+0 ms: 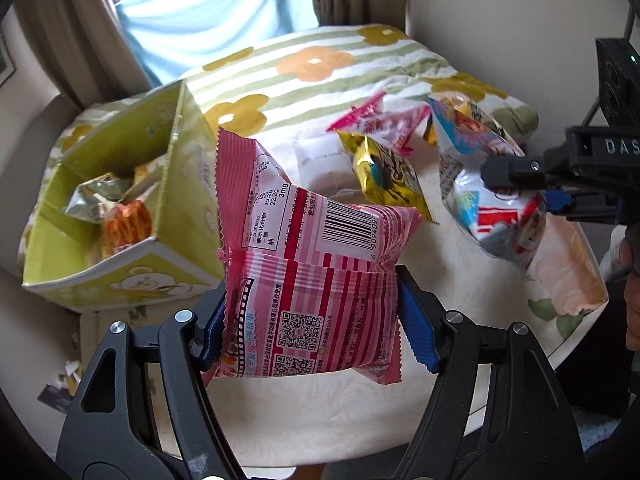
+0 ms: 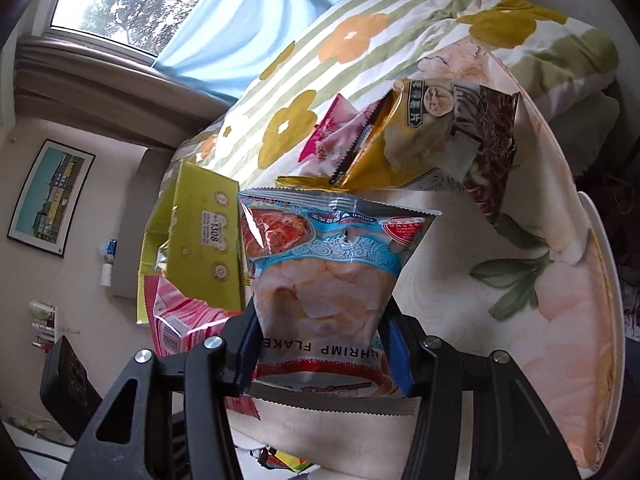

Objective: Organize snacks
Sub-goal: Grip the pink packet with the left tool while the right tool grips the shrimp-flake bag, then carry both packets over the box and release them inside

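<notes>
Grippers both angled downward — left gripper [image 1: 310, 320] jaws pinching pink packet [image 1: 316, 272], right gripper [image 2: 322, 344] shrimp-flake bag [image 2: 328, 272].

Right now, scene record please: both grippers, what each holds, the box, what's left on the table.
left gripper: shut on pink striped snack packet
right gripper: shut on shrimp flakes bag
green carton box: open top, wrapped snacks inside, left of the pink packet
on table: gold snack packet, pink packet, small white packet
backdrop: floral blanket
</notes>
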A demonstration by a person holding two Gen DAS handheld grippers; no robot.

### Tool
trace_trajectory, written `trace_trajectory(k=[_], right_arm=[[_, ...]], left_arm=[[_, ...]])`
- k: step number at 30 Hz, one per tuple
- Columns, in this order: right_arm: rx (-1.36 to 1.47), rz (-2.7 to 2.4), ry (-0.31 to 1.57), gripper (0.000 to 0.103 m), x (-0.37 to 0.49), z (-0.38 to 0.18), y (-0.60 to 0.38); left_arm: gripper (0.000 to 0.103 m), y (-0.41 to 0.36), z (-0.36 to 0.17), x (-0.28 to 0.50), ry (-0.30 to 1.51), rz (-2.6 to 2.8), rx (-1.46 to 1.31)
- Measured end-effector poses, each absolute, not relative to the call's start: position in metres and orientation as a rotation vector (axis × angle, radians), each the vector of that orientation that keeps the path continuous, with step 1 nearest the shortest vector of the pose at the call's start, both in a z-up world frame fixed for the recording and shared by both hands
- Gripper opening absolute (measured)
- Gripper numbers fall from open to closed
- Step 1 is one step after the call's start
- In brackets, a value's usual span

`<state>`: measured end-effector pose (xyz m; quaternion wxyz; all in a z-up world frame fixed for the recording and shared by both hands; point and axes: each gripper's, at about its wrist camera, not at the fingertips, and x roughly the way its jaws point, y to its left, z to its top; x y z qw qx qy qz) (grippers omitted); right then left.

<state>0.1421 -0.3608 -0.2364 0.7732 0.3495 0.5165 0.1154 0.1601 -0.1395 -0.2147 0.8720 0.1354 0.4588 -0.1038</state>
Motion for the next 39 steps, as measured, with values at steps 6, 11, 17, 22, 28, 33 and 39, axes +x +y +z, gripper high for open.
trace_trajectory(k=[6,11,17,22,28,33,39], right_arm=[[0.701,0.308,1.066,0.049,0.136,-0.212,-0.365],[0.649,0.378,1.03,0.049,0.14,-0.192,-0.354],[0.579,0.457,1.006,0.049,0.162,-0.17,-0.32],[0.537,0.509,0.997,0.049,0.186,-0.158,-0.283],[0.492,0.56,0.985,0.049,0.22,-0.145,-0.221],[0.472,0.587,1.0,0.049,0.252,-0.143,-0.164],[0.458,0.573,1.021,0.049,0.281,-0.151,-0.108]], left_arm=[[0.069,-0.123,-0.182,0.151,0.879,-0.136,0.213],[0.069,-0.103,-0.156,0.146,0.802,-0.059,0.149],[0.069,-0.065,-0.13,0.153,0.748,0.02,0.09],[0.069,-0.022,-0.117,0.175,0.738,0.062,0.04],[0.069,0.044,-0.111,0.214,0.752,0.096,0.011],[0.069,0.098,-0.116,0.249,0.795,0.112,-0.009],[0.069,0.152,-0.141,0.292,0.881,0.073,-0.031]])
